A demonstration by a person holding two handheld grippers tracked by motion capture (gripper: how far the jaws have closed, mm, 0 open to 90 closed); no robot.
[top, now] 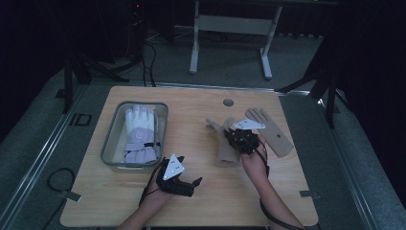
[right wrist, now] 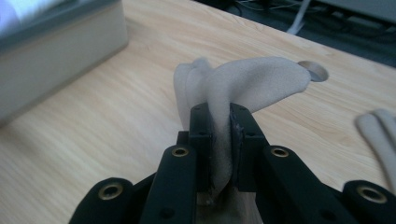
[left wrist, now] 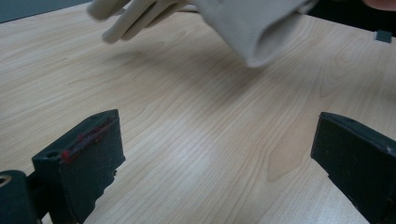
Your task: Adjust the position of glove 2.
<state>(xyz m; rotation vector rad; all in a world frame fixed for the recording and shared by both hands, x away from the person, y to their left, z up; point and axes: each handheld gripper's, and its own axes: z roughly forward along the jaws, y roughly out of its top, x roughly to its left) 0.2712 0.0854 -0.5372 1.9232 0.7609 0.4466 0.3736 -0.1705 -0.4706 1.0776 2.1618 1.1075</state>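
A beige glove (top: 224, 152) hangs lifted off the wooden table (top: 201, 206), and my right gripper (top: 233, 137) is shut on it. In the right gripper view the jaws (right wrist: 220, 126) pinch a fold of this glove (right wrist: 254, 81) tight. A second beige glove (top: 274, 130) lies flat on the table just right of that hand. My left gripper (top: 194, 186) rests low near the table's front and points right. Its jaws (left wrist: 219, 154) stand wide open over bare wood, with the lifted glove (left wrist: 254, 28) beyond them. A white and lavender glove (top: 140, 133) lies in the grey bin (top: 109, 143).
The grey bin (right wrist: 56, 51) stands at the table's left, close to my left hand. A round cable hole (top: 228, 102) is in the tabletop near the far edge. Another desk's white legs (top: 194, 52) stand on the floor beyond the table.
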